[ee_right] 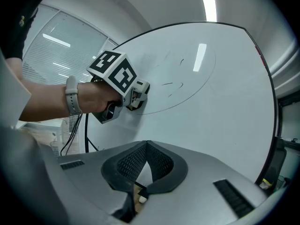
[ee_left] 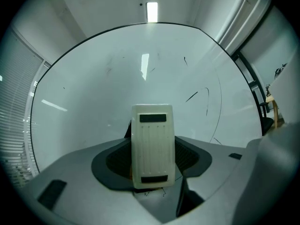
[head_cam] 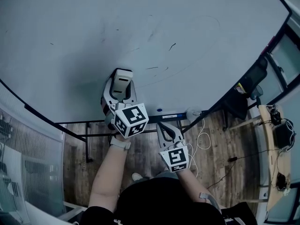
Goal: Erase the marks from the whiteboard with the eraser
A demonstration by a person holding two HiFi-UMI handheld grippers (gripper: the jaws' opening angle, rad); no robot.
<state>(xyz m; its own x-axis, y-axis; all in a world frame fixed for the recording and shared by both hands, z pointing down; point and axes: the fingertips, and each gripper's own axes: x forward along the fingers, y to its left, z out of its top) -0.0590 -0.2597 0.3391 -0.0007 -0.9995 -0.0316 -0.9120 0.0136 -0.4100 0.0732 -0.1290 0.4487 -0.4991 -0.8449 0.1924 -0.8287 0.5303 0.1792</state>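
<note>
The whiteboard fills the upper head view. Short dark strokes and a dash lie on it, with faint curved lines around them. My left gripper is shut on a white eraser held against the board's lower middle, below and left of the strokes. In the left gripper view the eraser stands upright between the jaws of the left gripper, and the marks lie up and right. My right gripper hangs shut and empty below the board's edge; in its own view the right gripper faces the board.
The board's tray holds a blue-tipped marker and a white object. Under it are black stand bars, wooden floor and loose cables. A wooden desk stands at right, a glass partition at left.
</note>
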